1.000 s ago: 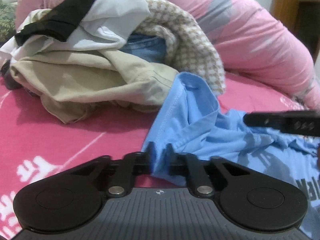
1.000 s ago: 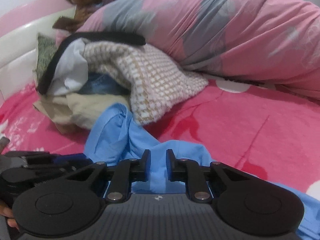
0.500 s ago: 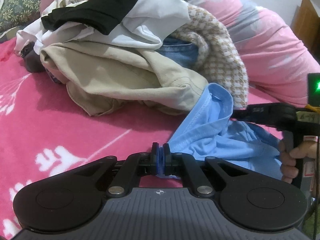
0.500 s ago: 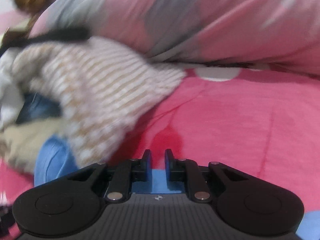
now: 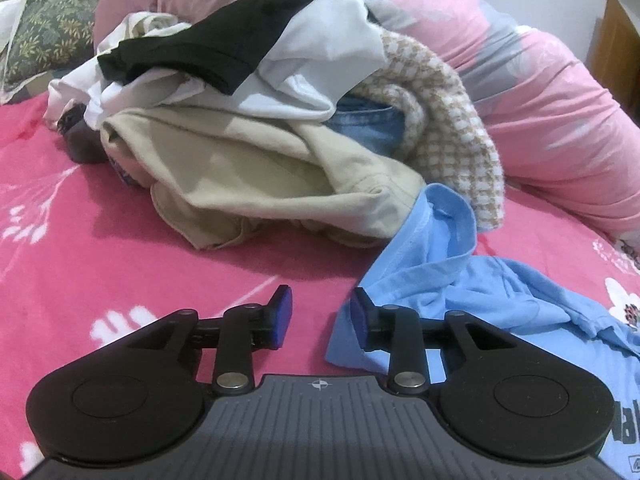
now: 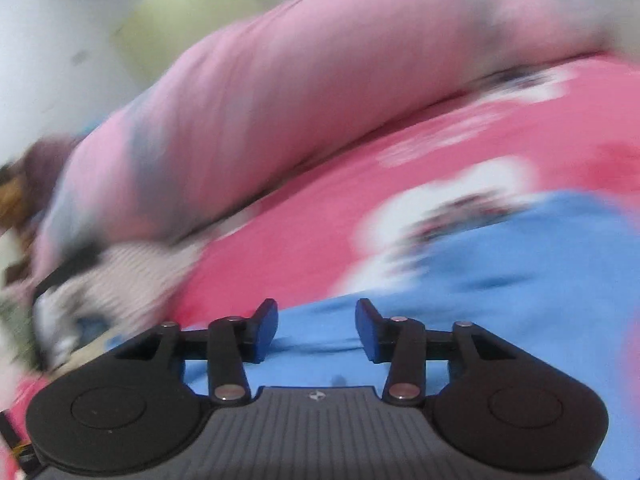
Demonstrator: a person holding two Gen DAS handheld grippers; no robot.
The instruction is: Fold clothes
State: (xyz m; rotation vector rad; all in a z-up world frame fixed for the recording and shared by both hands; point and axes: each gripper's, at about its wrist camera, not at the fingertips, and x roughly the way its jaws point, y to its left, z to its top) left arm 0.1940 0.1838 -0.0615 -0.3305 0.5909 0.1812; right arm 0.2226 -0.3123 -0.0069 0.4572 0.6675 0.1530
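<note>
I judge I am near the start — nothing in view is folded yet. The light blue T-shirt (image 5: 472, 292) lies crumpled on the pink bedsheet (image 5: 120, 248), spreading from just ahead of my left gripper (image 5: 320, 316) off to its right, one end running up against the heap ahead. Its hem corner sits right at the left gripper's right finger, partly behind it. It has yet to be spread flat, and I see no fold in it.

The heap of unfolded clothes (image 5: 248, 120) sits ahead and to the left of that gripper: a beige garment (image 5: 248, 184) at the bottom, white and black pieces above, denim and a checked knit (image 5: 448, 128) at its right side. All of that is left to do.

The left gripper has just been opening; its jaws stand apart with only bedsheet between them, nothing pinched. It points forward and down at the bed, low over it.

The right gripper (image 6: 316, 328) has also just been opening — its jaws are spread, and the blue shirt lies under and beyond them, not pressed by the pads. That view is smeared and tilted, so I read the hand as rolled and in motion. The pink quilt (image 6: 300, 80) lies far ahead of it.
</note>
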